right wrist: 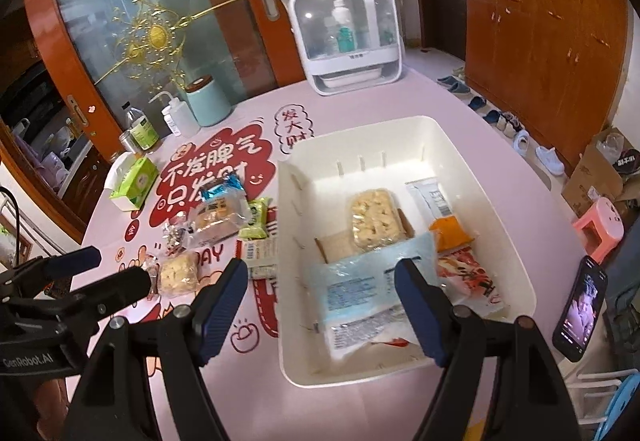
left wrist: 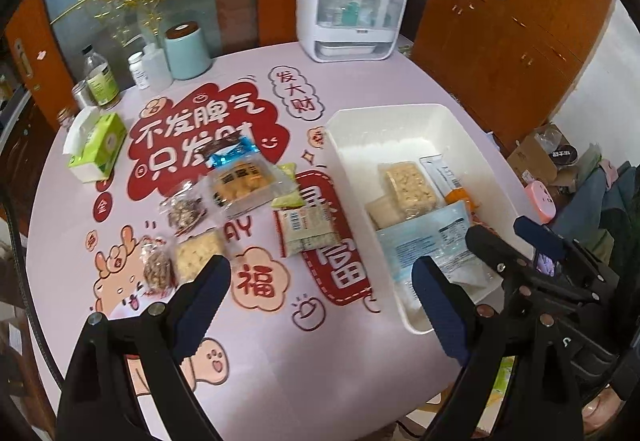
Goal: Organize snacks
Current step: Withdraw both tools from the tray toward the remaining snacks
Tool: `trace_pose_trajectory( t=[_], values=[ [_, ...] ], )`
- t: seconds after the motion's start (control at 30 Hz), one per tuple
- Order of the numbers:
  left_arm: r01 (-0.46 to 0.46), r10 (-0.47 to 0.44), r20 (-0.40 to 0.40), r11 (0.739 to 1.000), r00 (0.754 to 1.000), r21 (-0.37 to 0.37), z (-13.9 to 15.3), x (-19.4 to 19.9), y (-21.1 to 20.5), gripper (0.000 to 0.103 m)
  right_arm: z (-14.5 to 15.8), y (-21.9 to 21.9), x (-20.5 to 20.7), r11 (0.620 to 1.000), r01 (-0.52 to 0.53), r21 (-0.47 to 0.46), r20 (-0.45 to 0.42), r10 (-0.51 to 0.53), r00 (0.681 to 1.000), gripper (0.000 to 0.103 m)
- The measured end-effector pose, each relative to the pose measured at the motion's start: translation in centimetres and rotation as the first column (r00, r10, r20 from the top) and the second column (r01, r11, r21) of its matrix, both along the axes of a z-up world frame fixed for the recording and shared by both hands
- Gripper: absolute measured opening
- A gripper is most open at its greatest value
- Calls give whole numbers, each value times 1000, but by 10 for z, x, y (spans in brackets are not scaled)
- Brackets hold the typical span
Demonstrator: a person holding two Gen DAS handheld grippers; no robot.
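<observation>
Both hand-held grippers (left wrist: 322, 273) (right wrist: 322, 275) wide open, empty, above table (left wrist: 256, 337).

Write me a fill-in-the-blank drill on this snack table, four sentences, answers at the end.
1. The big pale blue packet lies inside the white ____.
2. The green tissue box stands on the ____ table.
3. Both the left gripper and the right gripper have their jaws ____ with nothing held.
4. The mint canister has a ____ lid.

Missing words: bin; pink; open; brown
</observation>
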State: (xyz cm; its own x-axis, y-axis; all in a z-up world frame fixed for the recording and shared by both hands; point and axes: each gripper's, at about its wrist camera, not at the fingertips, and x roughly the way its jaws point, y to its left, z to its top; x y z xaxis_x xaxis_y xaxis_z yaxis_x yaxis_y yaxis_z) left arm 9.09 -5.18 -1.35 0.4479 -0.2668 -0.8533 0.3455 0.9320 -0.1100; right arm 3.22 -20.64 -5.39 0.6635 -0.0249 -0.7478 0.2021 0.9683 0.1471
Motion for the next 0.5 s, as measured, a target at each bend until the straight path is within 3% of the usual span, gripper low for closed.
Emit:
trace_pose_trajectory(
  t=[0.5],
  values=[
    [-149,149,-10,989,989,9,-10,8,95,91,5,68,27,991,-61,-118,15,64,998,77]
  ],
)
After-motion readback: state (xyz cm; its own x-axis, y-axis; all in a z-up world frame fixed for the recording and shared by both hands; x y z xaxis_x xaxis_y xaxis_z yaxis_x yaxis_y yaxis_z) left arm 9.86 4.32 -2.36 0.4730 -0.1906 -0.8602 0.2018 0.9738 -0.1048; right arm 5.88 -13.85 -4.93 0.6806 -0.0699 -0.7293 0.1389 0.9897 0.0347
